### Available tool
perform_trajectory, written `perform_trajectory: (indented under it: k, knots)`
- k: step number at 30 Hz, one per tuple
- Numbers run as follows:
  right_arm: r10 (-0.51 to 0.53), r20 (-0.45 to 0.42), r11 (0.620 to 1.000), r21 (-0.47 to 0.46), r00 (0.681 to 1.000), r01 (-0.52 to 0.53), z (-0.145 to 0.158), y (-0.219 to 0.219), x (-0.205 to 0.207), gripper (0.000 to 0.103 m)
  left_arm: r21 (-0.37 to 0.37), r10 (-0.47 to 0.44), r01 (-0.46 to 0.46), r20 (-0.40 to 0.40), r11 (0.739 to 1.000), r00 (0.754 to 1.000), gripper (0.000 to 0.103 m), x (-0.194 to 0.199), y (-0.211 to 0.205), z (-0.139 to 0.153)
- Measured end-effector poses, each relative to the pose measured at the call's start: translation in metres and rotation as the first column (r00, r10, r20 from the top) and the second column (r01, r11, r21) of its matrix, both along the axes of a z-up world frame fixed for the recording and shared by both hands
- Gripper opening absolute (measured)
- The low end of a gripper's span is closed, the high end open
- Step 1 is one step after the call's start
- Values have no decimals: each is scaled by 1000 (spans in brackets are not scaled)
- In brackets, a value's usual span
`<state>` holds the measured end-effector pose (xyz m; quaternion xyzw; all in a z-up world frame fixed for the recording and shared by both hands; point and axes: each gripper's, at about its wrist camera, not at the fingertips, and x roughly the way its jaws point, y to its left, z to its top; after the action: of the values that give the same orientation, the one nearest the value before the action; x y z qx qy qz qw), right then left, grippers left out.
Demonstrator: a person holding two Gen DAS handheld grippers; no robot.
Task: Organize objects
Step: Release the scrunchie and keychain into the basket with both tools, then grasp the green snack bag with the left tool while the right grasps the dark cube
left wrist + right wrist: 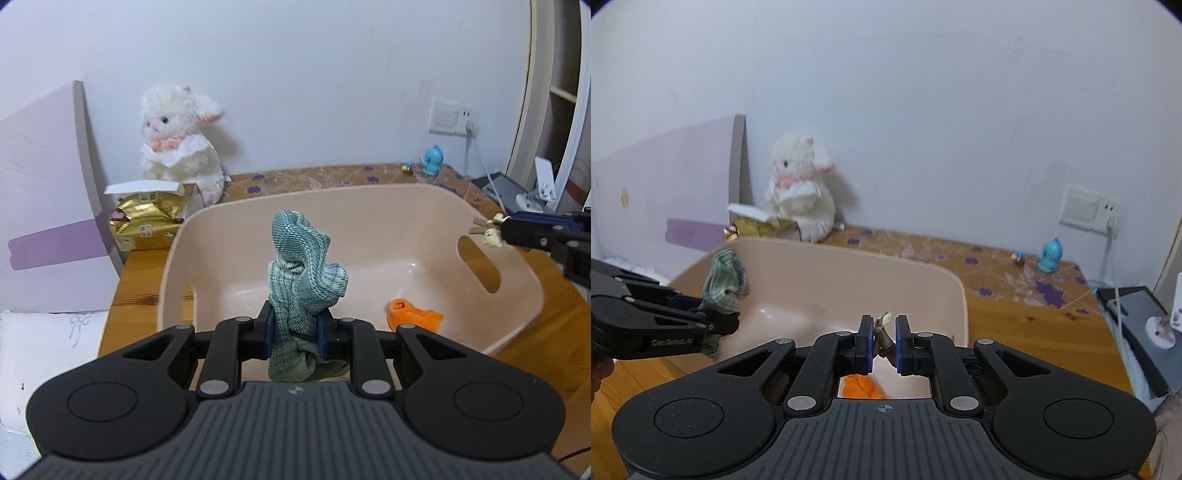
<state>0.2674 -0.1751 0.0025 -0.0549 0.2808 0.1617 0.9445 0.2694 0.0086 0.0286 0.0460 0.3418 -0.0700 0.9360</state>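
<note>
A pink plastic basin (524, 280) stands on the wooden table; it also shows in the right wrist view (827, 254). An orange cloth (413, 317) lies on its floor, partly seen in the right wrist view (862, 387). My left gripper (295, 332) is shut on a green checked cloth (303, 273) and holds it above the basin's near rim; the cloth also shows in the right wrist view (726, 280). My right gripper (884, 343) is shut on a small wooden clip with a cream figure (884, 328), above the basin's right rim; the clip also shows in the left wrist view (489, 229).
A white plush rabbit (181, 144) sits on a gold packet and box (147, 221) at the back left. A blue toy figure (431, 160) and a tiny figure (407, 167) stand at the back right. A wall socket with cable (454, 118) and a phone stand (535, 188) are at right.
</note>
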Motion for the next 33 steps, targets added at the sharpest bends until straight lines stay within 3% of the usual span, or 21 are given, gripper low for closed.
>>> perform_trajectory:
  k: [7, 9, 11, 12, 14, 15, 16, 22, 24, 26, 33]
  knots:
    - [-8, -74, 1000, -12, 997, 7, -24, 6, 18, 12, 32, -9, 12, -81, 999, 997, 24, 31, -11, -28]
    - [-14, -88, 1000, 0, 996, 14, -29, 4, 20, 17, 29, -8, 11, -102, 1000, 995, 26, 34, -11, -34]
    - [-22, -82, 1000, 3, 996, 22, -29, 2, 19, 39, 12, -6, 8, -115, 1000, 993, 33, 35, -10, -37]
    - [-23, -76, 1000, 9, 997, 24, -28, 1, 17, 44, 6, -7, 8, -114, 1000, 994, 36, 34, -10, -37]
    - [-26, -59, 999, 19, 998, 27, -24, 0, 13, 61, 5, -7, 7, -110, 1000, 994, 50, 32, -9, -35]
    - [-27, -51, 999, 24, 998, 28, -21, -1, 10, 63, 4, -5, 5, -102, 1000, 995, 60, 30, -8, -33]
    - [-26, -45, 999, 30, 999, 27, -17, -2, 7, 65, 2, -3, 3, -92, 1000, 996, 62, 28, -8, -30]
    - [-8, 7, 998, 62, 1000, 8, 6, -12, -13, 79, -10, 6, -6, -42, 1000, 999, 72, 12, -4, -8]
    - [-9, 25, 998, 65, 1000, 7, 14, -16, -22, 81, -6, 4, -4, -22, 1000, 1000, 73, 4, -5, 0]
    - [-11, 45, 997, 72, 999, 8, 21, -20, -32, 93, -4, 3, -3, -5, 1000, 1000, 76, -5, -4, 7]
    - [-12, 71, 999, 50, 997, 8, 32, -26, -67, 99, 6, -4, 4, 37, 1000, 999, 79, -43, -1, 26]
